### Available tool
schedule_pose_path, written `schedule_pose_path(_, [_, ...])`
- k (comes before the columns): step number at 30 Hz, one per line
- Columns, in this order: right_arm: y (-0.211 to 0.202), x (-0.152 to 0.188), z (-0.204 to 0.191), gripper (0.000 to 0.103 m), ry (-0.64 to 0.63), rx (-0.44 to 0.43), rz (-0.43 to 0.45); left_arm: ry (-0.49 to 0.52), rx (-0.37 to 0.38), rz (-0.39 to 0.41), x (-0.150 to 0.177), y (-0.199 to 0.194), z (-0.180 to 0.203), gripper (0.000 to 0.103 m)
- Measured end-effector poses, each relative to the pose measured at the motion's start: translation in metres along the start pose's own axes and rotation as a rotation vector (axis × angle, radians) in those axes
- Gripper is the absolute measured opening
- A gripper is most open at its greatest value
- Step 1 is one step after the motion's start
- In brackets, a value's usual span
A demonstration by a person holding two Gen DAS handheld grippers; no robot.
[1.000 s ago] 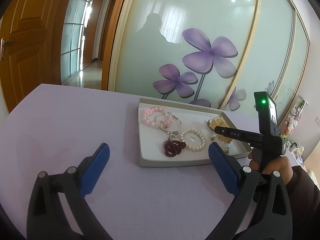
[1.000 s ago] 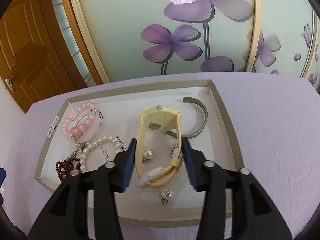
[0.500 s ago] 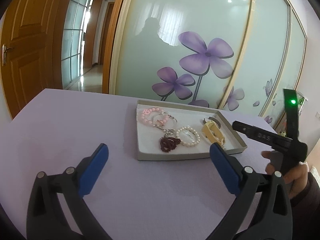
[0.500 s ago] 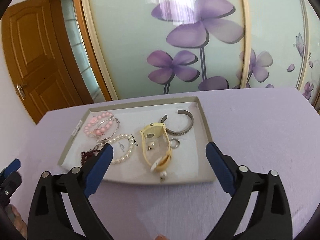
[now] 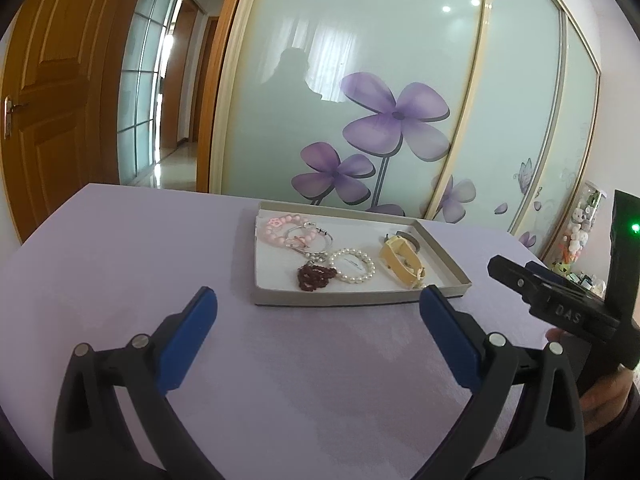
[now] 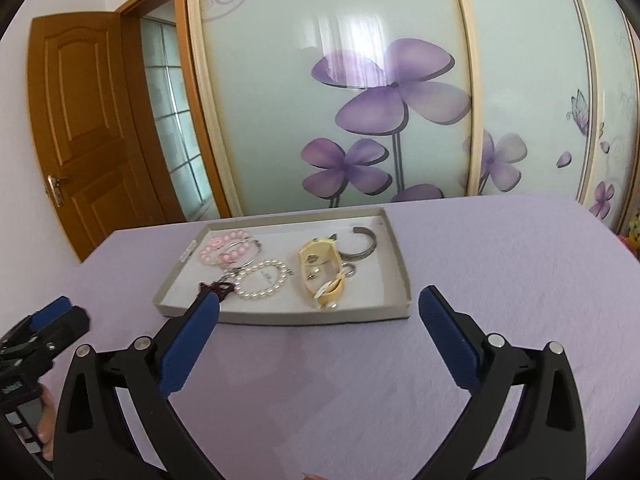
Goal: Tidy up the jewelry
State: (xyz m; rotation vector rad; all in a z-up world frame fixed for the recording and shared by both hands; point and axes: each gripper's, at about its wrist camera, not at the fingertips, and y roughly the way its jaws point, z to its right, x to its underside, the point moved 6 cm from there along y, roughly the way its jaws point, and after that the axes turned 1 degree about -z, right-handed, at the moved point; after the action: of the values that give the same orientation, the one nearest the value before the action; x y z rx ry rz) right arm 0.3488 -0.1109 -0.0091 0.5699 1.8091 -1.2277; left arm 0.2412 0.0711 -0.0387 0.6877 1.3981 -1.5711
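Right gripper (image 6: pixel 320 312): jaws opening, wide, nothing between | Left gripper (image 5: pixel 318 308): spread wide, empty | Both above cloth, short of tray (image 6: pixel 280 317)

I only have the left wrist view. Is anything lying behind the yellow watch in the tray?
Observer: Yes. A silver cuff bangle lies in the tray, just past the yellow watch.
Operator: Anything small near it?
Observer: A small ring lies right beside the watch strap.
Operator: Is anything carried on the right?
Observer: No. The right gripper has its jaws opening, with nothing between them.
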Motion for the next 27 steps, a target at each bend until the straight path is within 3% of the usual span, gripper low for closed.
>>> schedule_pose_path(15, [-0.023,0.014,-0.013,0.102,-0.065,0.041,0.105,0.069,0.028,0.057,0.012,-0.007,0.015,0.101])
schedule_pose_path(27, [-0.028,0.02,-0.012,0.102,-0.048,0.015,0.089,0.069,0.049,0.066,0.01,-0.01,0.017,0.101])
